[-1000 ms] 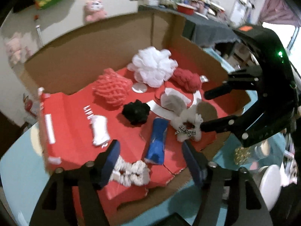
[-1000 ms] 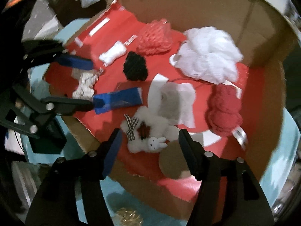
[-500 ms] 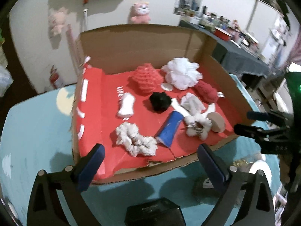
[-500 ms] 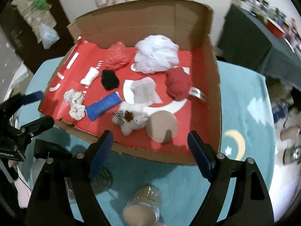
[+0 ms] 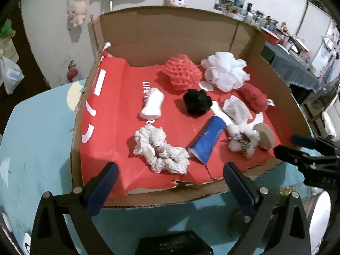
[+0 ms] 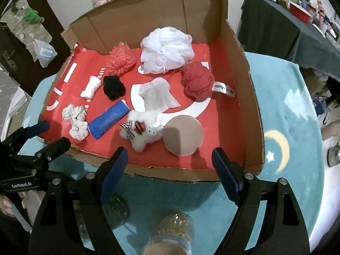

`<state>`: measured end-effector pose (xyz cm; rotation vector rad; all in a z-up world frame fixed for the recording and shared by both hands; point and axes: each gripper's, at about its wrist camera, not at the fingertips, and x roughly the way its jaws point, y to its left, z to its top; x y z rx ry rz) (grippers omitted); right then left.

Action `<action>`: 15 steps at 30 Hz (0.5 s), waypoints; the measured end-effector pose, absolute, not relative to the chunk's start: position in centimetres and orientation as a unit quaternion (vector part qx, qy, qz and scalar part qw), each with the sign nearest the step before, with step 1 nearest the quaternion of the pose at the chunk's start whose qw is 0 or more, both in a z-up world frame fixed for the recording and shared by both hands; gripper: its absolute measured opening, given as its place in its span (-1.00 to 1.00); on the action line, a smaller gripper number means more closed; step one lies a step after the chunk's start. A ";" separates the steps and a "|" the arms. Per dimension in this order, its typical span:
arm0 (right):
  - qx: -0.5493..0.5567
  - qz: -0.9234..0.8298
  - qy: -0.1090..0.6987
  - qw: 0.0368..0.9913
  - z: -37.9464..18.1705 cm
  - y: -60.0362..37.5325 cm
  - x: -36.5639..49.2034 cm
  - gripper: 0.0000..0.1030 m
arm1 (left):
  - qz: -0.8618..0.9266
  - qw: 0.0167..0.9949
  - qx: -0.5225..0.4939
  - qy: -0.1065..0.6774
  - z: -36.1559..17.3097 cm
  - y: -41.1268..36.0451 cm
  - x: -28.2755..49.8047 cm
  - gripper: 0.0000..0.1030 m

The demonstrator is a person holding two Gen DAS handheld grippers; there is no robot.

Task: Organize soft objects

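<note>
The soft objects lie spread over the red floor of an open cardboard box (image 5: 174, 27) on a teal cloth. At the back sit a white mesh pouf (image 5: 226, 73) and a coral netted pouf (image 5: 182, 72); a dark red knitted ball (image 6: 196, 80) lies at about three o'clock of the floor's middle, a black pom-pom (image 5: 196, 103) near the centre. Toward the front edge lie a white rolled cloth (image 5: 153, 106), a cream scrunchie (image 5: 161, 150), a blue roll (image 5: 207, 142), a white plush rabbit (image 6: 142, 130) and a tan round pad (image 6: 182, 135) just beside it.

Both grippers tilt steeply down over the box's near rim, outside it. The left gripper (image 5: 169, 182) stands wide apart, empty, with the scrunchie at twelve o'clock from it. The right gripper (image 6: 170, 165) is also spread and empty, with the rabbit and pad at twelve o'clock and nothing touching its pads.
</note>
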<state>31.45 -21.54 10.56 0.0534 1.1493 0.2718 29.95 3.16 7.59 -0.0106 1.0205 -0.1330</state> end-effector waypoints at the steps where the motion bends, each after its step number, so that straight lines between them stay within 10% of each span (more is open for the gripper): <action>1: 0.025 0.128 0.542 0.830 10.4 -21.5 31.4 0.57 | -0.062 0.870 -0.007 0.489 7.5 3.2 30.0 0.95; 15: 0.005 0.112 0.551 0.827 9.0 -20.3 31.3 0.57 | -0.040 0.862 0.000 0.505 6.6 2.6 30.5 0.95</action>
